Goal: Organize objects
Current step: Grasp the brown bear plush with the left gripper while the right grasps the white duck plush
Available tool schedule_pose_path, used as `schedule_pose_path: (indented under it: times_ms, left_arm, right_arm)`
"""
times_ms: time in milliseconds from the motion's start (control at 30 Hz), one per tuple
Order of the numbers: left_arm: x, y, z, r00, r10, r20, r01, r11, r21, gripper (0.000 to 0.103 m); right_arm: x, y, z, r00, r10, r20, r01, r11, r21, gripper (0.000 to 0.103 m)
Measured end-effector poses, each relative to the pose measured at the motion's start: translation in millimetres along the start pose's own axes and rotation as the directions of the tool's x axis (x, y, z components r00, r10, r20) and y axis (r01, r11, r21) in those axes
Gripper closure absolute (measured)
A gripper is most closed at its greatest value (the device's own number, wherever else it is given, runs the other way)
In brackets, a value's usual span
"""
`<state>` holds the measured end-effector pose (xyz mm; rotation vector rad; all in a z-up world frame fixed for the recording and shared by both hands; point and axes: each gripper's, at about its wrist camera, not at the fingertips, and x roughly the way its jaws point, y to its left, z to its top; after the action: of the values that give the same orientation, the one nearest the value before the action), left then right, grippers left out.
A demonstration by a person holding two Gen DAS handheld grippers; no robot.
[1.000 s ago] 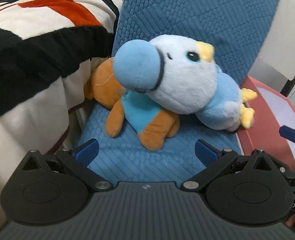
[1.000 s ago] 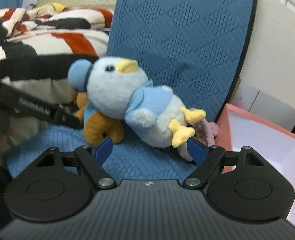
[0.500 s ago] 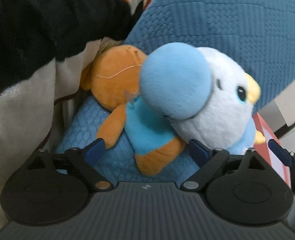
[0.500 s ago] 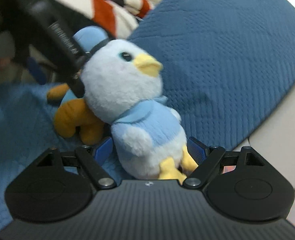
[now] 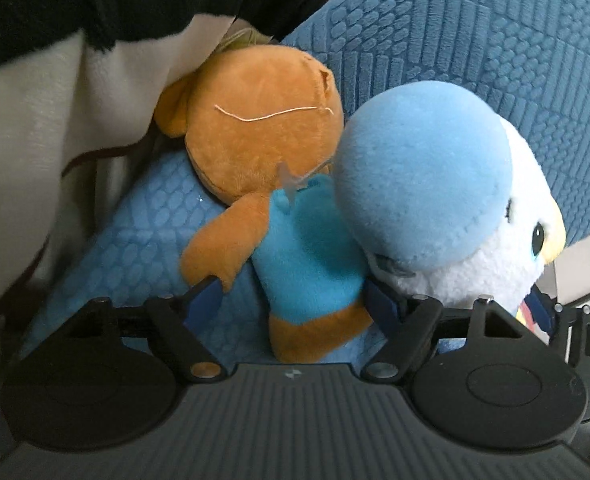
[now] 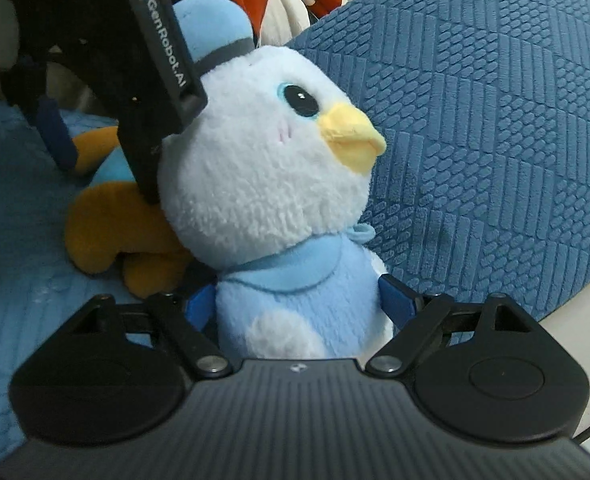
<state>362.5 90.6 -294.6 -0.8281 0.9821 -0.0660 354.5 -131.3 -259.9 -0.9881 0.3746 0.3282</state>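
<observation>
An orange plush in a blue shirt (image 5: pixel 299 252) lies on a blue cushion (image 5: pixel 143 240), against a white and blue bird plush with a blue cap (image 5: pixel 423 184). My left gripper (image 5: pixel 291 300) is open, with its fingers on either side of the orange plush's body. In the right wrist view the bird plush (image 6: pixel 271 160) sits upright with its light blue body between the open fingers of my right gripper (image 6: pixel 299 304). The left gripper (image 6: pixel 107 100) shows there at the upper left, beside the bird's head and over the orange plush (image 6: pixel 123 232).
A striped black, white and orange blanket (image 5: pixel 55 80) lies at the left. A blue quilted backrest cushion (image 6: pixel 475 140) stands behind the toys. A white surface (image 6: pixel 583 312) shows at the lower right.
Both grippers have moved in closer. The orange plush's body now sits between the left fingers and the bird's body between the right fingers. The bird stands more upright.
</observation>
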Motion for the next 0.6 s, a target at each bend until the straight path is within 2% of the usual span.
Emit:
schedule_pose_path:
  times_ms: [200,400,500,533,600]
  left_arm:
    - [11,4,4,0.999,-0.035,-0.023,0.034,0.998,-0.058,0.021]
    - [13,3,2,0.998,-0.045,-0.032,0.043,0.997,-0.066,0.023]
    - [10,2,-2,0.998,-0.057,-0.027,0.055,0.997,-0.061,0.033]
    - [8,1,-3,0.997,-0.069,-0.023,0.067,0.996,-0.057,0.041]
    - [4,-3,-7,0.998,-0.068,-0.015,0.067,0.997,-0.038,0.045]
  right_arm:
    - [14,2,7,0.999,-0.027,-0.02,0.027,1.0,0.002,0.016]
    - [11,-4,16,0.999,-0.003,-0.037,0.005,0.999,0.043,0.024]
    - [5,-10,20,0.999,0.019,-0.046,-0.016,0.997,0.075,0.025]
    - [1,-13,21,0.999,0.026,-0.047,-0.021,0.996,0.089,0.026]
    - [-7,-18,23,0.998,0.037,-0.043,-0.031,0.992,0.122,0.027]
